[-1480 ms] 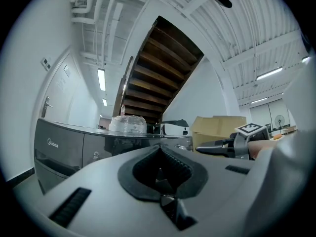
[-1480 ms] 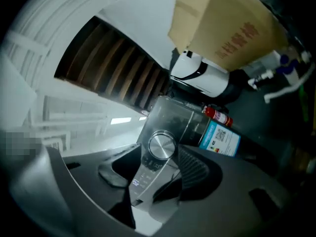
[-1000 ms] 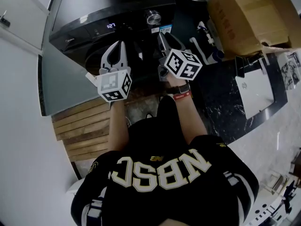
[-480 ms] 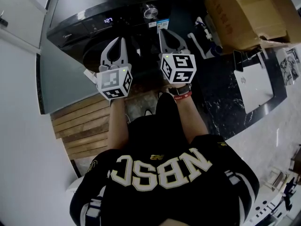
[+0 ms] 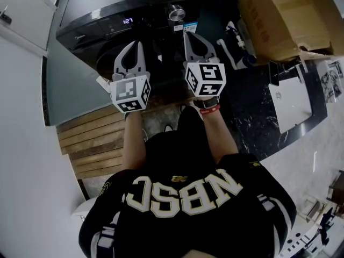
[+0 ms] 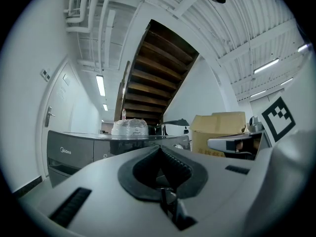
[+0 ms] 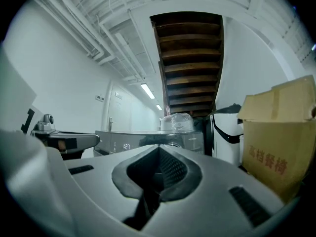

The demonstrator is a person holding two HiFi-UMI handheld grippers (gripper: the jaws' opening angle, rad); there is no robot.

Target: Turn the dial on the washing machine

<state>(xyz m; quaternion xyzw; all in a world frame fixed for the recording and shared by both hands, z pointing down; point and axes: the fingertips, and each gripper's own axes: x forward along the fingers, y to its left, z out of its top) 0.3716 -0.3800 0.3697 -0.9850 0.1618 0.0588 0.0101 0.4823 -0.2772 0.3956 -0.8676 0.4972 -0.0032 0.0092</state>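
Observation:
The dark washing machine [image 5: 107, 4] stands ahead, with its silver dial [image 5: 175, 13] on the front panel right of the lit display [image 5: 127, 21]. My right gripper [image 5: 188, 35] hovers just short of the dial, a little right of it and not touching. Its jaws have just been closing and now meet at the tips with nothing between them [image 7: 159, 146]. My left gripper [image 5: 135, 43] is held before the machine's door, below the display, also shut and holding nothing [image 6: 159, 148]. The panel shows behind both jaw tips [image 7: 118, 144].
A large cardboard box [image 5: 279, 15] stands right of the machine, with white bottles [image 5: 236, 42] beside it. A white device [image 5: 290, 98] lies on the dark marbled floor at right. Wooden slats [image 5: 91, 144] lie at lower left. A plastic-wrapped bundle [image 6: 129, 127] sits on the machine.
The right gripper has rolled so its marker cube faces squarely up, has risen slightly toward the dial, and its jaws have closed. The left gripper has stayed put.

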